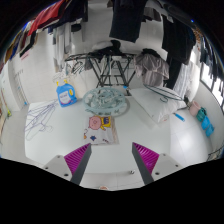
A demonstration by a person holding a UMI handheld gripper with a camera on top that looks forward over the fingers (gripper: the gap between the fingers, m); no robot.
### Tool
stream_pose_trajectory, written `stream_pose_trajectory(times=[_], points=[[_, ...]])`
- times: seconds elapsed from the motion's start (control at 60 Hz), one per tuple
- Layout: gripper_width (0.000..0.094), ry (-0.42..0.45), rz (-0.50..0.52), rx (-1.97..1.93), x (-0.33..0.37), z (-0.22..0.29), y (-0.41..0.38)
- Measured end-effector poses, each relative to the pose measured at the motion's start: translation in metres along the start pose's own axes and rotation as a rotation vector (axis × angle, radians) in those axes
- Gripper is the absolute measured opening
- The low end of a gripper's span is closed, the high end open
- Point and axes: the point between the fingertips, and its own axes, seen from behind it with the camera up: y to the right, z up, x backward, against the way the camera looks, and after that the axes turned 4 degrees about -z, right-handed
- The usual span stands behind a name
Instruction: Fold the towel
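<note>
A crumpled pale blue-grey towel (106, 99) lies in a heap on the white table (55, 140), well beyond my fingers. My gripper (111, 158) hovers above the table's near part, its two magenta pads (77, 156) spread wide apart with only bare table between them. Nothing is held. The towel sits ahead and slightly left of the gap's middle, far from the fingertips.
A blue bottle with a yellow label (66, 95) stands left of the towel. A small printed card or packet (98, 126) lies between towel and fingers. Scissors-like metal items (38, 117) lie at the left. A blue object (205, 124) sits at the right. Racks and hanging clothes (115, 70) stand behind the table.
</note>
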Motion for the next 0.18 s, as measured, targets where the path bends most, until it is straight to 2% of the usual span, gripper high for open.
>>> stream_pose_trajectory(times=[0.183], points=[[0.0854,0.003,0.035,0.008,0.002,-0.002,-0.014]])
